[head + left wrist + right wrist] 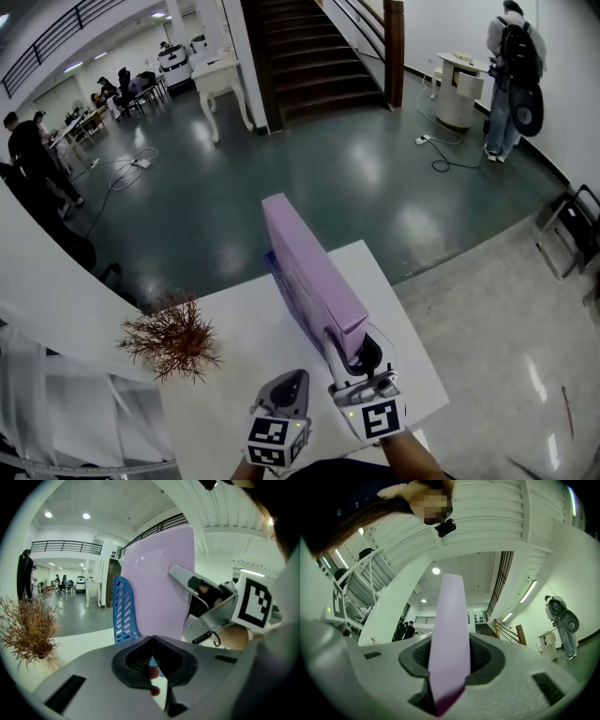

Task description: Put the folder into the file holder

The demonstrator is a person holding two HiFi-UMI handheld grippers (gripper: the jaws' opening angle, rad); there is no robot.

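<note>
A lilac folder (pixel 309 277) stands on edge over the white table (pixel 246 330), tilted away from me. My right gripper (pixel 345 361) is shut on its near lower corner; in the right gripper view the folder (pixel 450 634) runs up between the jaws. The blue slotted file holder (pixel 124 611) stands just behind and left of the folder (pixel 159 588); in the head view only a sliver of the holder (pixel 271 265) shows. My left gripper (pixel 291 384) hovers near the table's front edge, left of the right one, shut with nothing in it.
A dried brown plant (pixel 173 337) sits on the table's left part. The table's right edge drops to a tiled floor. Far off are a staircase (pixel 314 56), a person with a backpack (pixel 511 75) and a chair (pixel 572 225).
</note>
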